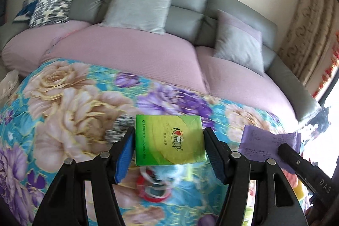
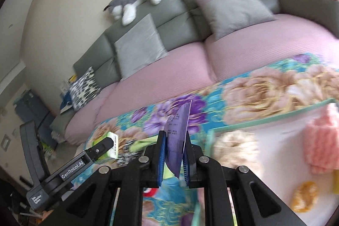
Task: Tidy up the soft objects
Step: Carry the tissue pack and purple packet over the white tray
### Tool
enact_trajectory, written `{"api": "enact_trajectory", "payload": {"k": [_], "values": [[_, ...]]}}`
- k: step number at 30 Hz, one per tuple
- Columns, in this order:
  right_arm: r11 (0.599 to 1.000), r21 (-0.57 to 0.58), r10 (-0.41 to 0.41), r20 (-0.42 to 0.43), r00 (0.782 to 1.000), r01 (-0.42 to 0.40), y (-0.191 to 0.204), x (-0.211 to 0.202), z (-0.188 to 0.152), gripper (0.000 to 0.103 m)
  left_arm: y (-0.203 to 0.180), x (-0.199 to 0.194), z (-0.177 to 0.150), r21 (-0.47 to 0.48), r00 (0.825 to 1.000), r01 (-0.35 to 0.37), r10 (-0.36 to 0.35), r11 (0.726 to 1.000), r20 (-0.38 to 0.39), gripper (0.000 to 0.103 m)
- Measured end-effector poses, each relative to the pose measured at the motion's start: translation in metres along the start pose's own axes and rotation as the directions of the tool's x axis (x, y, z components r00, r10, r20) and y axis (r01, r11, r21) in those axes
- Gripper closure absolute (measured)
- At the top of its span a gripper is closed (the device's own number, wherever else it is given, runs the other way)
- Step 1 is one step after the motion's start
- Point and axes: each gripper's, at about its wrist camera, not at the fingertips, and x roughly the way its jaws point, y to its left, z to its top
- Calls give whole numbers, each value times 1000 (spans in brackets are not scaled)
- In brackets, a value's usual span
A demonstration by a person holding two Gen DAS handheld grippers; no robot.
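Green plastic-wrapped tissue pack sits mid-frame, gripped across its width by our left gripper jaws; our right gripper jaws pinch a thin purple wipes packet nearly closed. We should carry both level toward the lower-right white tray, squeezing gently.

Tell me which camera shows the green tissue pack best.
The left wrist view: the green tissue pack faces the camera between the left gripper pads, its printed front readable. The right wrist view shows only one narrow end of it, mostly hidden behind that gripper's finger.
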Motion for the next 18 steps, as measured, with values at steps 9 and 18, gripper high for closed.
{"api": "enact_trajectory", "payload": {"k": [9, 18], "values": [[985, 99, -150, 90, 985, 141, -61, -61, 0, 88, -80, 7, -22, 129, 995, 98, -94, 987, -35, 37], [966, 157, -221, 82, 972, 206, -107, -70, -1, 88, -145, 29, -51, 286, 990, 137, -120, 948, -76, 37]]}}
